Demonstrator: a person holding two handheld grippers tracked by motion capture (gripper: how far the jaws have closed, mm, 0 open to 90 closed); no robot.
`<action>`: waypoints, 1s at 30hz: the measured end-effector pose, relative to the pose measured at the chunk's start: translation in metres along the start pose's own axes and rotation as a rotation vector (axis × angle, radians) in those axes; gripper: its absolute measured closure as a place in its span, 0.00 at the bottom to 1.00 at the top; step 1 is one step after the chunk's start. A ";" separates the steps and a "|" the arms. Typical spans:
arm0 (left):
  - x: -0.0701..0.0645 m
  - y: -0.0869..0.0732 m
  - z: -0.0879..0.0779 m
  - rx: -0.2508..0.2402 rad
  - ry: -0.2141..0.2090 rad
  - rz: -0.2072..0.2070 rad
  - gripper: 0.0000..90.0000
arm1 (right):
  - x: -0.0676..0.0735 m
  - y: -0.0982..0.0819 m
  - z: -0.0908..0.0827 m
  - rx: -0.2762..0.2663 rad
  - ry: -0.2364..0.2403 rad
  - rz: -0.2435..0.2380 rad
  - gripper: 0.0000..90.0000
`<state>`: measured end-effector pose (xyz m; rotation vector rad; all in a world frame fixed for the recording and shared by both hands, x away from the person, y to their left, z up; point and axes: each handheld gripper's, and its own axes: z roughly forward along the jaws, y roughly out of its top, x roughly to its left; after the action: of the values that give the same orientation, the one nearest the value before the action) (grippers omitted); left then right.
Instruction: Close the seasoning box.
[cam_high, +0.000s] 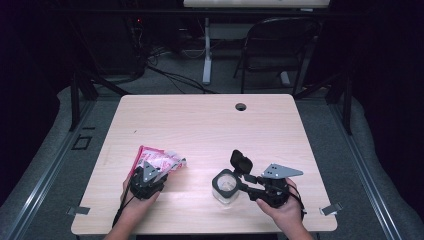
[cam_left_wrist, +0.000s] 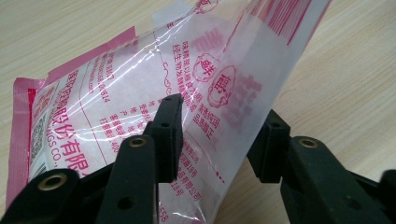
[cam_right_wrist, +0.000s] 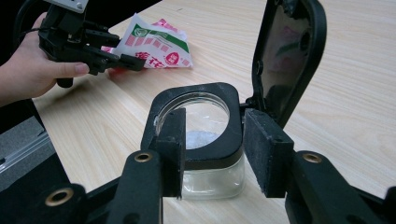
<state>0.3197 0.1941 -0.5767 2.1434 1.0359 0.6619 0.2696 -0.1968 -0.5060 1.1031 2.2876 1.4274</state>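
Your left gripper (cam_left_wrist: 219, 135) has its jaws around the pink-printed plastic bag (cam_left_wrist: 187, 93), though you cannot tell if the pads press it. The bag lies well left of the glass jar (cam_high: 225, 187). Your right gripper (cam_right_wrist: 212, 149) clamps that jar at its black rim, its hinged lid (cam_right_wrist: 287, 56) standing open.

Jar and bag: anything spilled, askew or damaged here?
Nothing spilled. The jar stands upright, lid flipped open, between the right gripper jaws. The bag is crumpled and lifted at one end between the left gripper jaws; no tear is visible.
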 end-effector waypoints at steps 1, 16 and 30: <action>0.000 0.000 0.000 0.002 -0.003 -0.002 0.70 | 0.000 0.000 0.000 0.000 0.000 0.000 0.67; 0.011 0.003 -0.005 0.000 -0.050 -0.061 0.99 | -0.002 0.000 0.000 0.000 -0.003 0.002 0.67; 0.019 0.008 -0.016 -0.031 -0.057 -0.083 1.00 | -0.003 -0.001 -0.001 -0.004 -0.003 0.003 0.67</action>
<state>0.3230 0.2111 -0.5574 2.0690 1.0708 0.5706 0.2705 -0.1994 -0.5067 1.1066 2.2813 1.4299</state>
